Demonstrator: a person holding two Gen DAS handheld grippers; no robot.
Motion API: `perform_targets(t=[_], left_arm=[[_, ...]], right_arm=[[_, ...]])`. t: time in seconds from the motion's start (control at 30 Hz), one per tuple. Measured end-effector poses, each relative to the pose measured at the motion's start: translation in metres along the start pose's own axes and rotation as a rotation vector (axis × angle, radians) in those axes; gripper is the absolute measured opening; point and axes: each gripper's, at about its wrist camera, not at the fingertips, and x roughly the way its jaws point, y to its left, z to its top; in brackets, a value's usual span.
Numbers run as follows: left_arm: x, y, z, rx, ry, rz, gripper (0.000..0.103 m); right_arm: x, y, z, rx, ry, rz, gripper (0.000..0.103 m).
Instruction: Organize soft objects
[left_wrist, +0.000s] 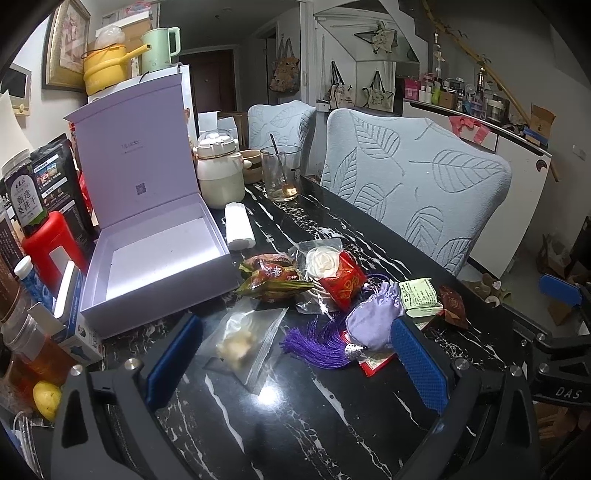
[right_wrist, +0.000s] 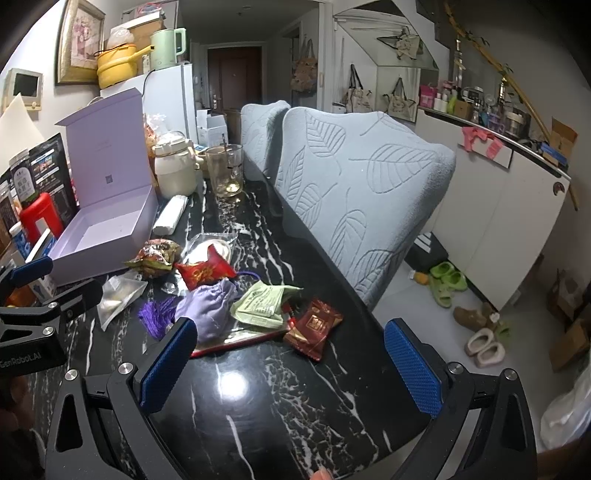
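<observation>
- The lavender gift box (left_wrist: 155, 280) sits open and empty — nothing sorted yet.
- The sachet (left_wrist: 373, 321) and snack packets (left_wrist: 273, 277) lie right of it.
- Left gripper (left_wrist: 295, 354) and right gripper (right_wrist: 291, 365) — both spread wide, holding nothing.

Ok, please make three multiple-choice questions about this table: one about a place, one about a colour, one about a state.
1. Where does the spoon stand?
A. in the glass cup
B. in the lavender box
C. on the chair

2. What colour is the tassel by the satin pouch?
A. green
B. purple
C. white

3. How is the lavender box?
A. lid shut
B. lid up, nothing inside
C. lid up, full of snacks

Answers: 1 A, its handle leans out of the cup. 2 B, its threads are purple. 3 B, the lid stands upright and the white floor is bare.
</observation>
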Motion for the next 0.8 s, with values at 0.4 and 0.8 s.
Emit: perform_targets(t=[0.4,0.8], left_arm=[[0.0000,0.0001,-0.0010,-0.004,0.005,-0.003,0.103],[0.0015,0.0013,-0.0030,-0.011,0.015,-0.019,0.103]], right_arm=[[-0.0007,-0.0003,-0.0005,0.000,0.000,0.003,0.103],[-0.0001,0.0004,-0.0002,-0.003,0.002,0.002,0.103]])
